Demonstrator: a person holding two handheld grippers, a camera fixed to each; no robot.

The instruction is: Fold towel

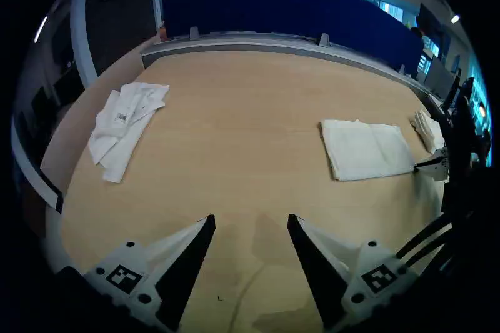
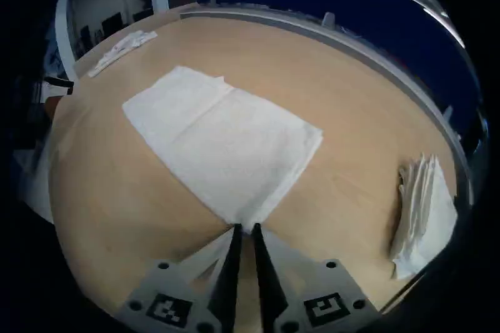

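Here, the right gripper (image 2: 244,228) pinches the towel (image 2: 225,145), seemingly light and limp, by its corner at lower centre; the left gripper (image 1: 251,220) hangs open, empty.

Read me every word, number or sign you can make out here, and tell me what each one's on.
No words or numbers are readable.
On the crumpled towel, the tag: print too small to read.
On the left gripper and the right gripper, the square markers: black-and-white patterns, not text.
On the folded towel: no print visible.
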